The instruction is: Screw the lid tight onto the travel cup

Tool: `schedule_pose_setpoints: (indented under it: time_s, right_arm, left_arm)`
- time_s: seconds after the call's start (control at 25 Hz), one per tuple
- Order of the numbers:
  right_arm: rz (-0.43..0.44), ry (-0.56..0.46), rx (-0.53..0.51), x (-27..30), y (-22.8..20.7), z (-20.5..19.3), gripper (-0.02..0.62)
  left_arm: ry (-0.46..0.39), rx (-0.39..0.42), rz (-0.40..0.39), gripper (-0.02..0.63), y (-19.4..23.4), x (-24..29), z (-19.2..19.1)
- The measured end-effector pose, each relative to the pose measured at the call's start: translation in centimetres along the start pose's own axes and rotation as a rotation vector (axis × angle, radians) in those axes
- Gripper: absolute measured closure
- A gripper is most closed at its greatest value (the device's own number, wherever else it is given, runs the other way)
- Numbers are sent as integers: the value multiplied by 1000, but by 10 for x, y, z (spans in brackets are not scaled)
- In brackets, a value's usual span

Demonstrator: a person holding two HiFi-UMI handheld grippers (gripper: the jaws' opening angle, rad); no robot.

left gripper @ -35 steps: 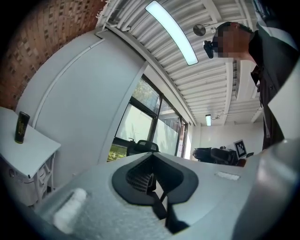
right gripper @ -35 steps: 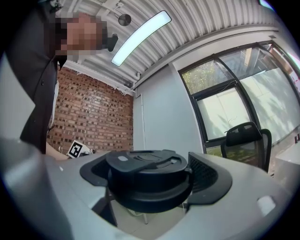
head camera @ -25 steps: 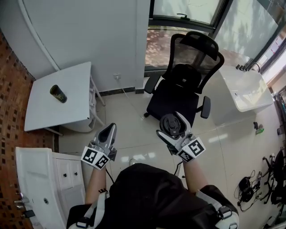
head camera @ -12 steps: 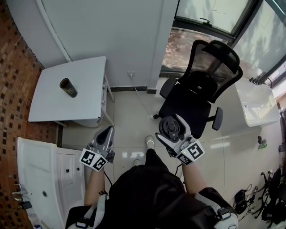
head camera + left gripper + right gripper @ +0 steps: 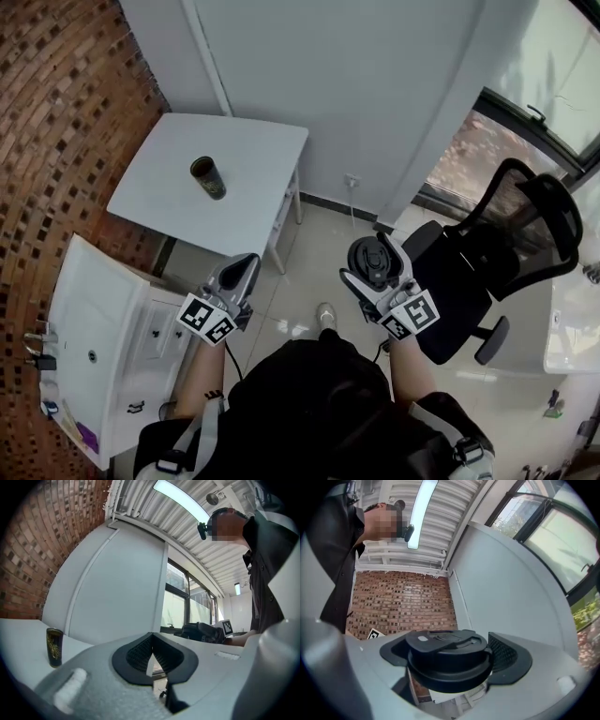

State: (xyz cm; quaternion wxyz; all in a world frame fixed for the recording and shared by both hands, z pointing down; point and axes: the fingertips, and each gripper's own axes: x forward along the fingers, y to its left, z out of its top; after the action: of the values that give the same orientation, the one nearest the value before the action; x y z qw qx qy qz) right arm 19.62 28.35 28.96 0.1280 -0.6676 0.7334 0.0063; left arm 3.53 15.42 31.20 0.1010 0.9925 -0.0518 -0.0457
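The dark travel cup (image 5: pixel 207 177) stands upright and lidless on the small white table (image 5: pixel 253 206) ahead and to the left; it also shows at the far left of the left gripper view, cup (image 5: pixel 54 647). My right gripper (image 5: pixel 373 262) is shut on the round black lid (image 5: pixel 371 261), held flat between its pads; lid (image 5: pixel 448 660) fills the right gripper view. My left gripper (image 5: pixel 243 271) is shut with nothing in it, pads touching (image 5: pixel 152 654). Both grippers hang in the air above the floor, well short of the table.
A brick wall (image 5: pixel 66 131) runs along the left. A white cabinet with a basin (image 5: pixel 89 347) stands at lower left. A black office chair (image 5: pixel 487 272) is close on the right. A grey wall (image 5: pixel 356 84) rises behind the table. The person's foot (image 5: pixel 325 316) shows on the tiled floor.
The view has swung left: the table and cup have come nearer to the centre, the chair has slid off to the right. Both grippers moved along with the person, the lid still held.
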Motion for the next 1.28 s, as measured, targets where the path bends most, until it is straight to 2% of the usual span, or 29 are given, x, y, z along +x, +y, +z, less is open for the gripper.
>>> schedule_pose_setpoints:
  time_s: [0.24, 0.4, 0.52, 0.76, 1.04, 1.28]
  right_arm:
    - [222, 9, -9, 93, -29, 1, 117]
    - [373, 47, -22, 139, -31, -2, 117]
    - [449, 82, -17, 171, -29, -9, 117]
    - [519, 115, 12, 221, -13, -32, 117]
    - [527, 107, 51, 279, 5, -50, 116]
    - [550, 106, 27, 325, 27, -59, 117]
  left_arm:
    - [-25, 82, 88, 603, 38, 36, 26]
    - [-67, 64, 238, 603, 67, 29, 28]
    - [-91, 34, 338, 604, 86, 13, 27]
    - [-88, 2, 427, 603, 126, -20, 22]
    - [-90, -5, 436, 603, 184, -40, 29]
    - [-97, 16, 438, 603, 222, -59, 41]
